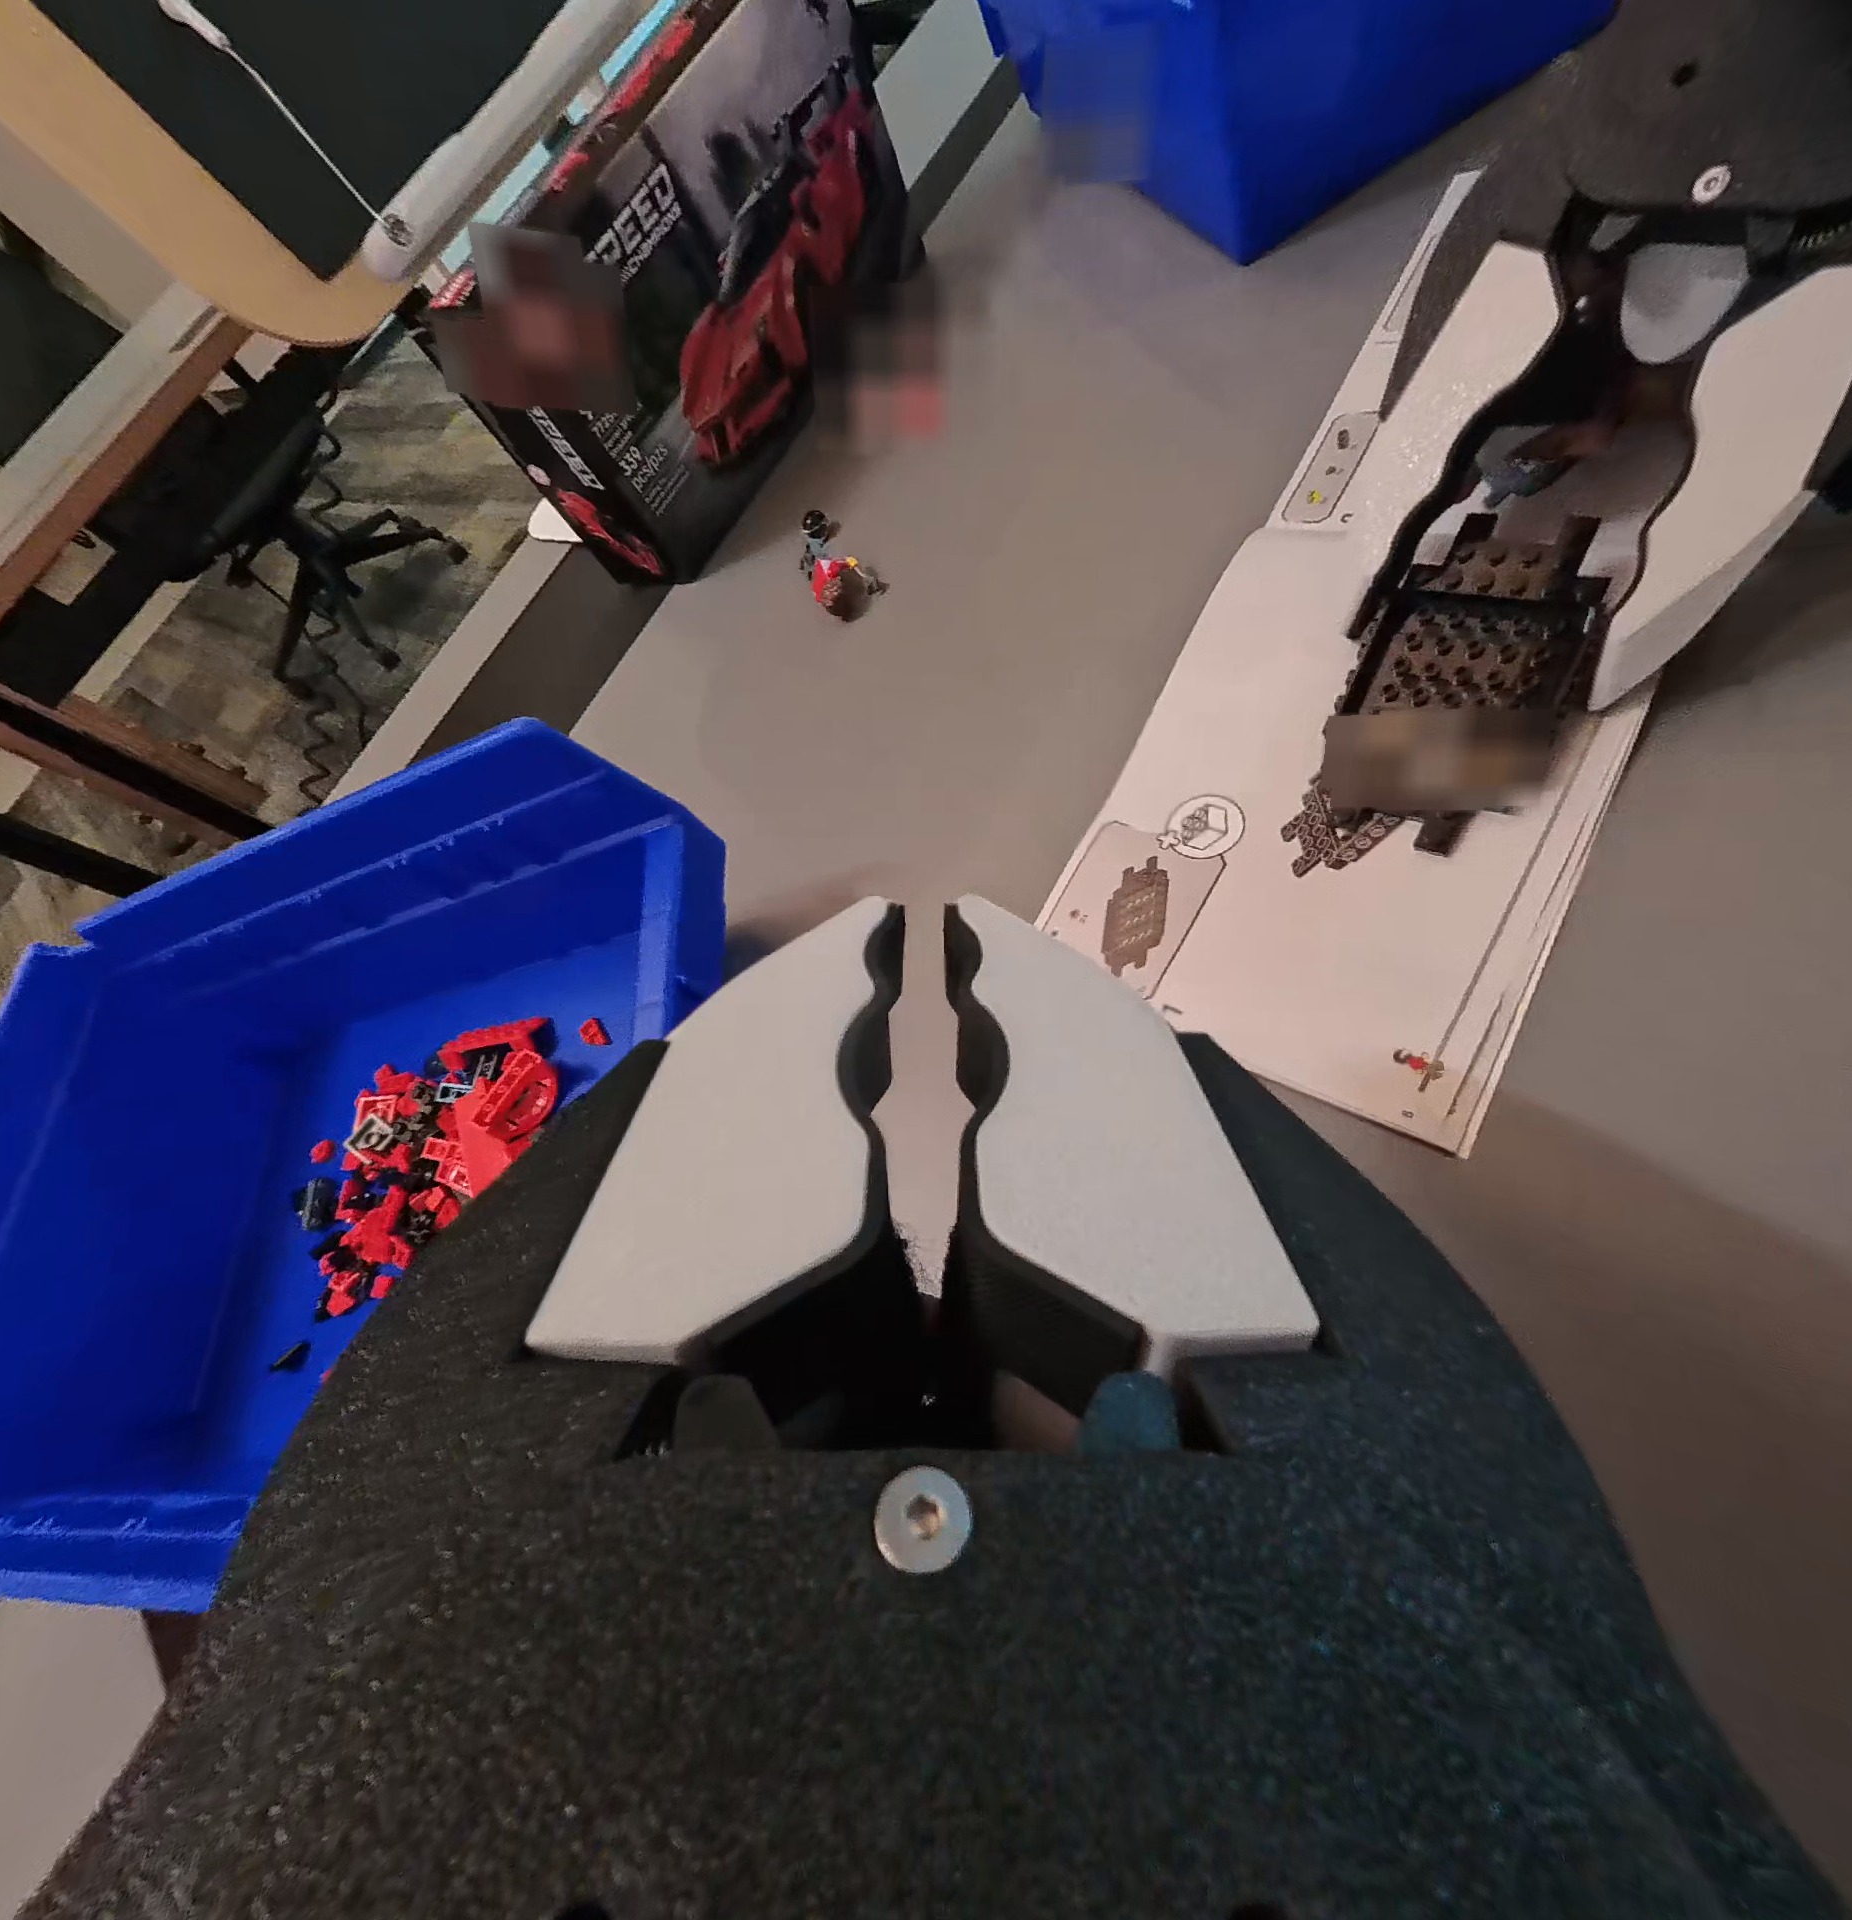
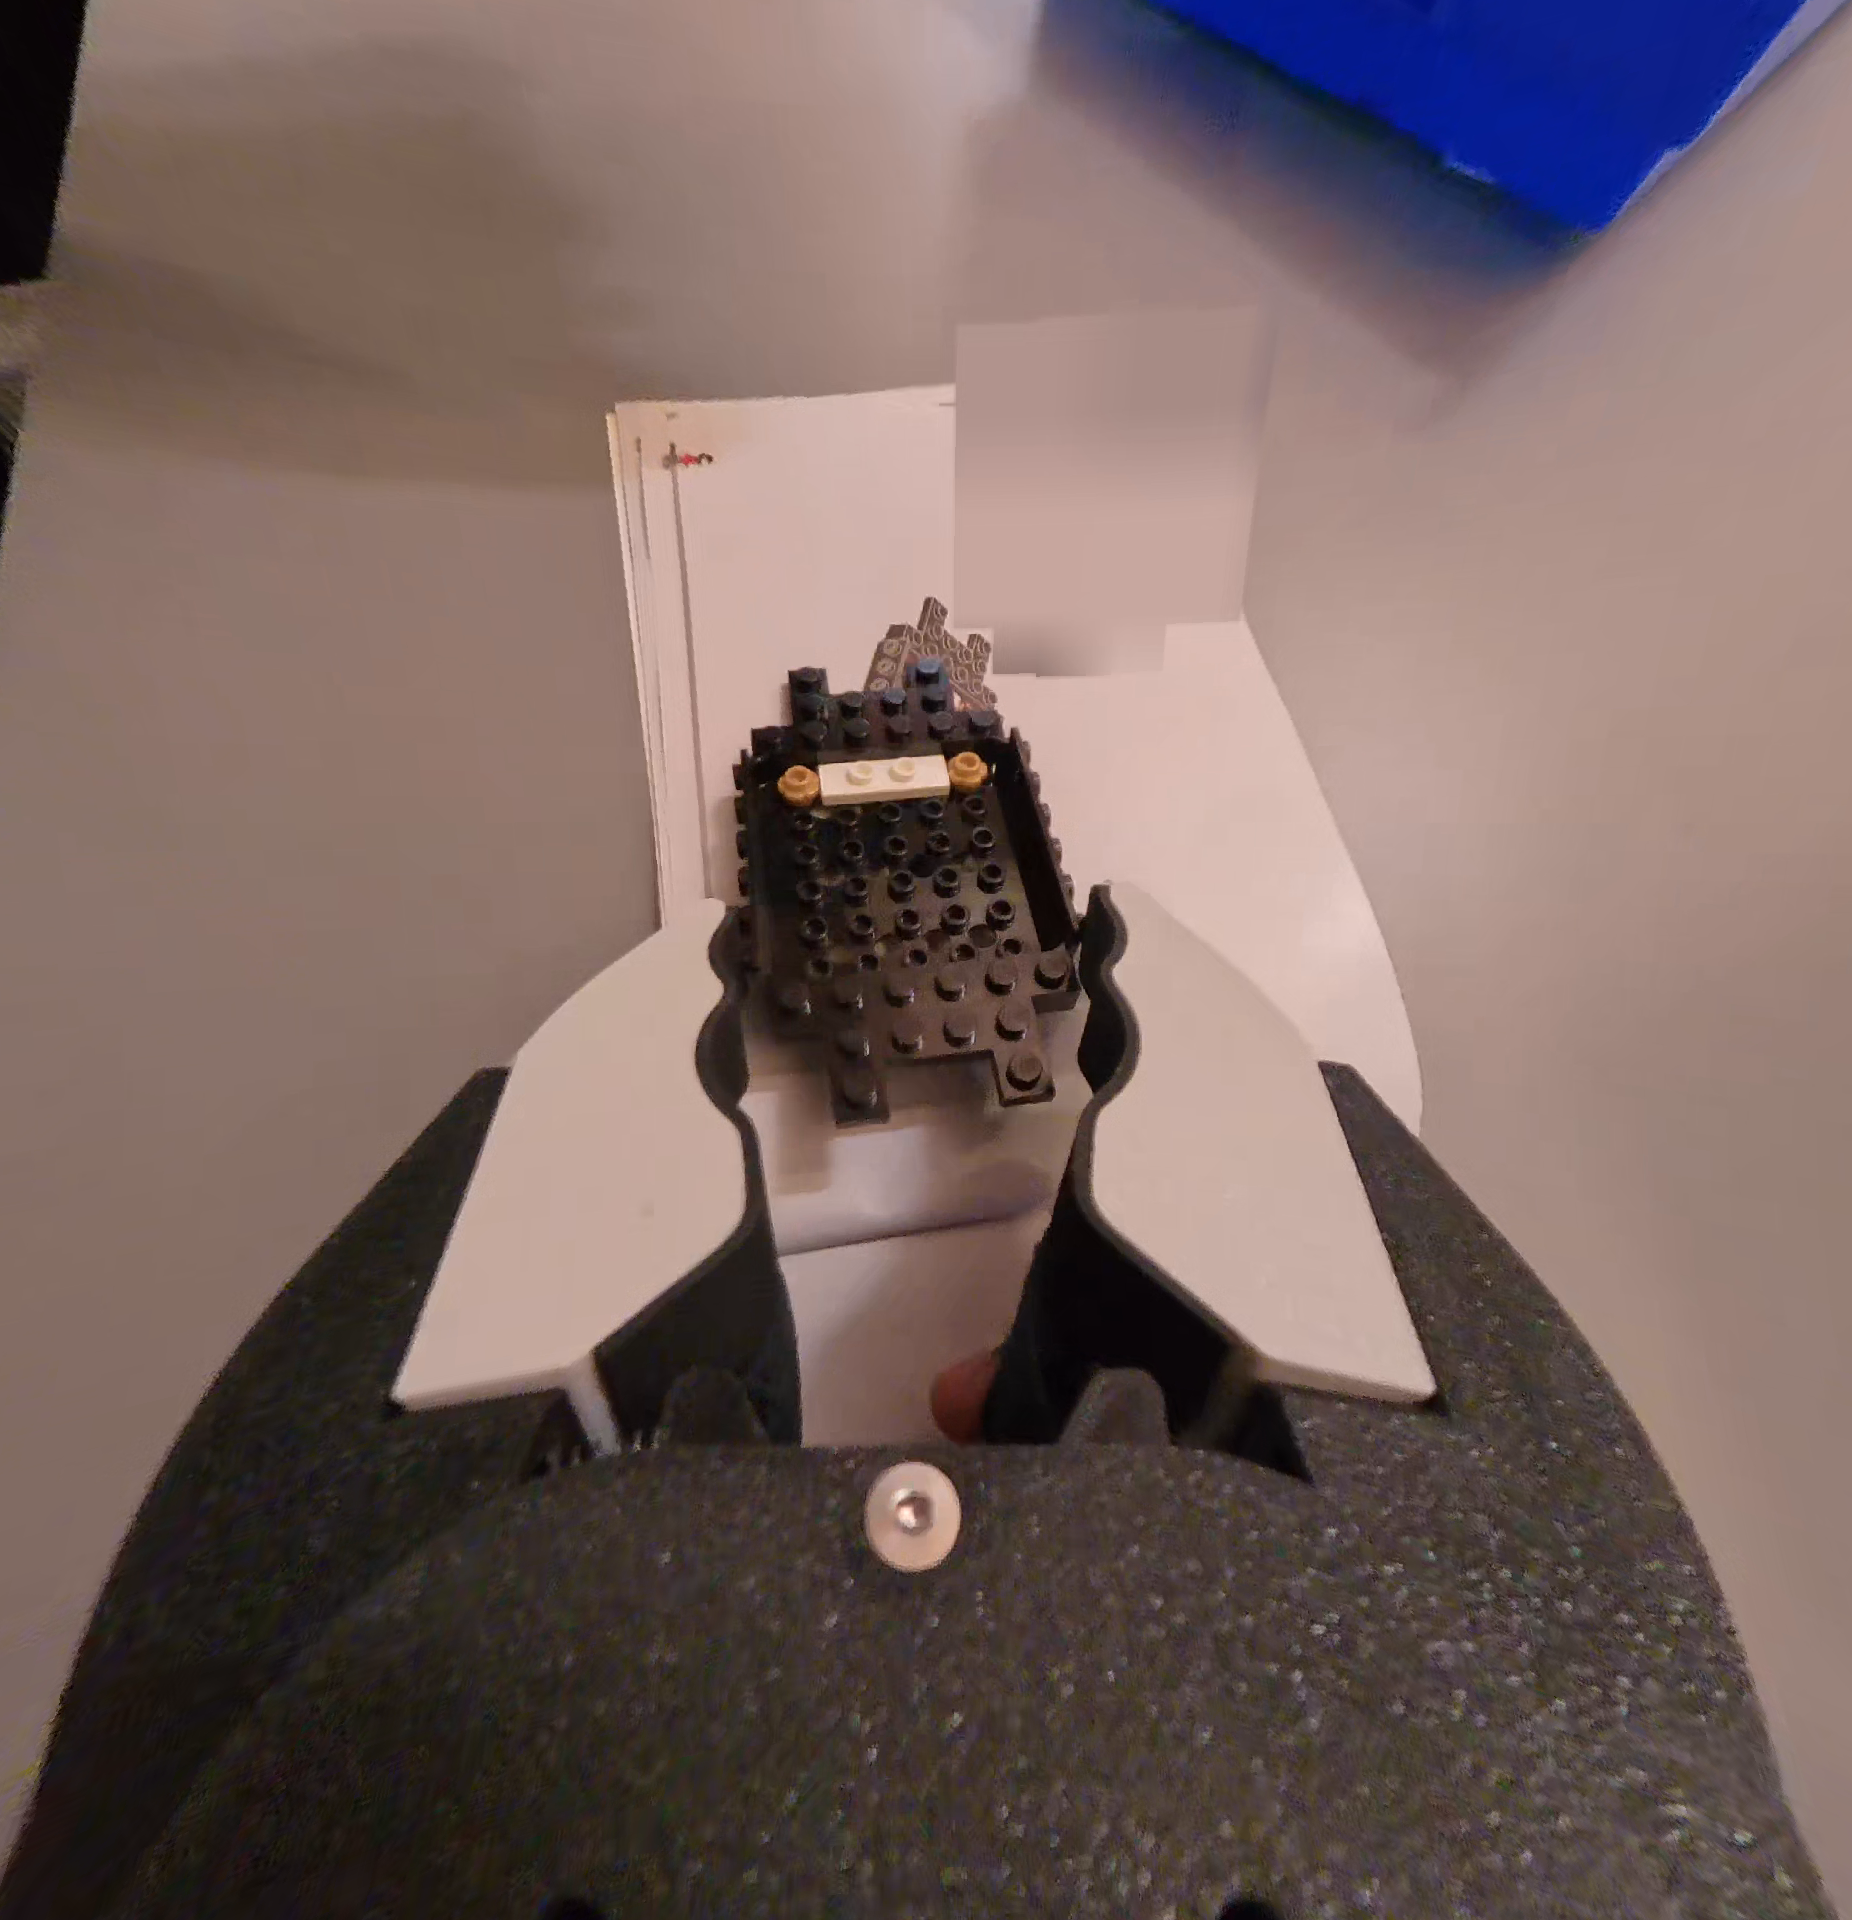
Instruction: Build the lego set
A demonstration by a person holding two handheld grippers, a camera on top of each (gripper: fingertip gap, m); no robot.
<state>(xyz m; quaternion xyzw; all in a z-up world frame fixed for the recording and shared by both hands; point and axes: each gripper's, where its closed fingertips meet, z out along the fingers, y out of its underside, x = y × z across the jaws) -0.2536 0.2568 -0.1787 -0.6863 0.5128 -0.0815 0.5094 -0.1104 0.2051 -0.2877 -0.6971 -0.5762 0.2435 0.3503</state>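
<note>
My right gripper (image 2: 917, 914) is shut on a black studded brick chassis (image 2: 901, 862), with one pad on each long side. The chassis carries a small white plate (image 2: 886, 777) between two tan round studs and sits over an open instruction booklet (image 2: 818, 520). The left wrist view shows this same grasp (image 1: 1483, 665) on the chassis (image 1: 1473, 634) at the far right. My left gripper (image 1: 924, 914) hovers over the grey table with only a narrow slit between its fingertips and nothing in it. It is beside a blue bin (image 1: 226, 1039) holding red and black bricks (image 1: 434, 1143).
A dark toy set box (image 1: 714, 343) stands at the table's far left edge. A small minifigure (image 1: 839, 582) lies on the table near it. A second blue bin (image 1: 1265, 125) stands at the back, also in the right wrist view (image 2: 1473, 94). Office chairs stand beyond the edge. My right fingertips sit around 20 centimetres from my left ones. The small minifigure (image 1: 839, 582) is closer to my right gripper, around 20 centimetres from its tips; the left tips are 30 centimetres off.
</note>
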